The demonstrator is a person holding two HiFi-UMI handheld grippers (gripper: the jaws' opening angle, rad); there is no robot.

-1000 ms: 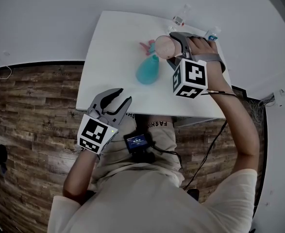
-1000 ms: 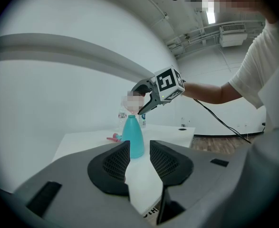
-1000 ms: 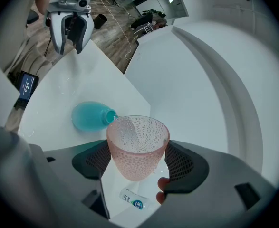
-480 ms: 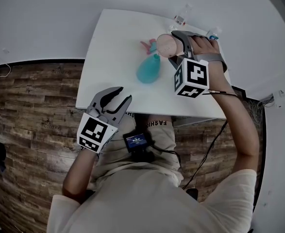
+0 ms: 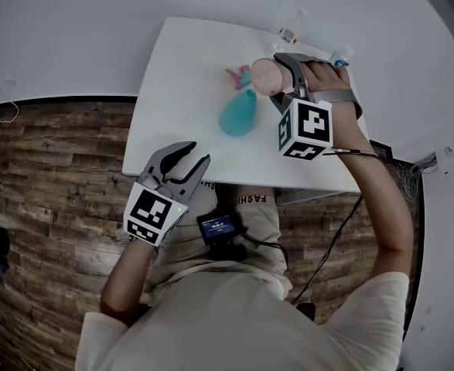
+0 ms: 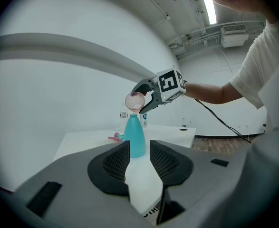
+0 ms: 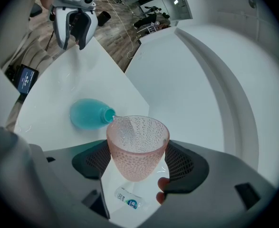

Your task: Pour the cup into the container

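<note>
Your right gripper [image 5: 279, 79] has its jaws clamped on the lower sides of the pink dimpled cup [image 7: 137, 146], one pad on each side. The cup is tipped, with its lip right at the narrow mouth of the teal bottle [image 7: 88, 114], which serves as the container. Liquid is pooled against the low side of the rim, so the pour looks to be under way.

That mouth is small compared with the cup's wide rim, so line up the lowest point of the lip directly above the opening. Add tilt slowly, so the liquid leaves as a thin stream and not a sheet. Don't rest the cup on the neck. The bottle stands free on the white tabletop [image 5: 180, 91], and a sideways nudge could tip it.

Your left gripper [image 5: 184, 157] has its jaws apart with nothing between them. It hangs at the near edge of the tabletop, well apart from the bottle. You could bring it in to steady the bottle's body if the aim wavers.

A small clear bottle [image 7: 127, 198] lies on the tabletop below the cup, and a pink item [image 5: 233, 73] sits just beside the teal bottle. Neither is in your way.
</note>
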